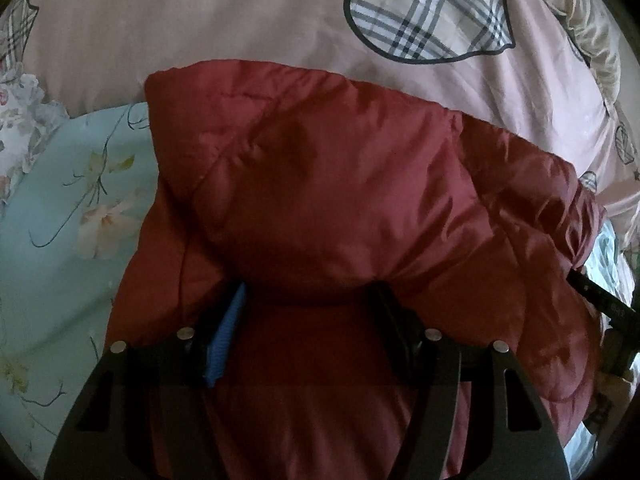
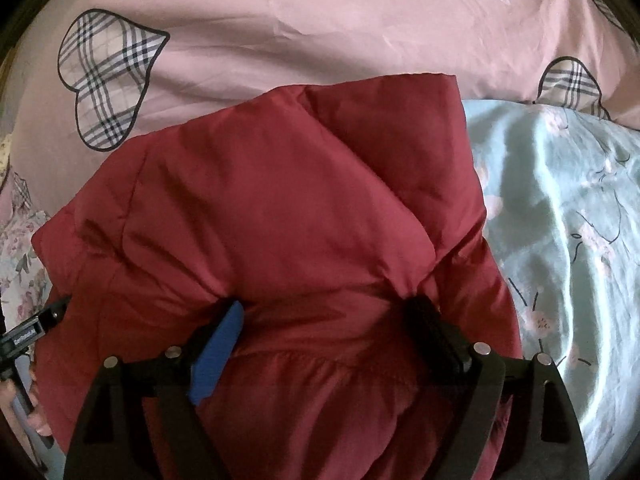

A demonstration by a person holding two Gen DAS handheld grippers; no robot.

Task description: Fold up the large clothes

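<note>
A dark red puffy quilted jacket lies bunched on the bed; it also fills the middle of the right wrist view. My left gripper has its two fingers wide apart with a thick roll of the jacket pressed between them. My right gripper holds another thick bulge of the jacket the same way, its blue pad against the cloth. The fingertips of both are buried in the fabric. The right gripper's body shows at the right edge of the left view; the left one shows at the left edge of the right view.
The jacket rests on a light blue floral sheet, also seen on the right in the right wrist view. Behind it lies a pink duvet with plaid hearts. A beige ruffled pillow edge is at the far right.
</note>
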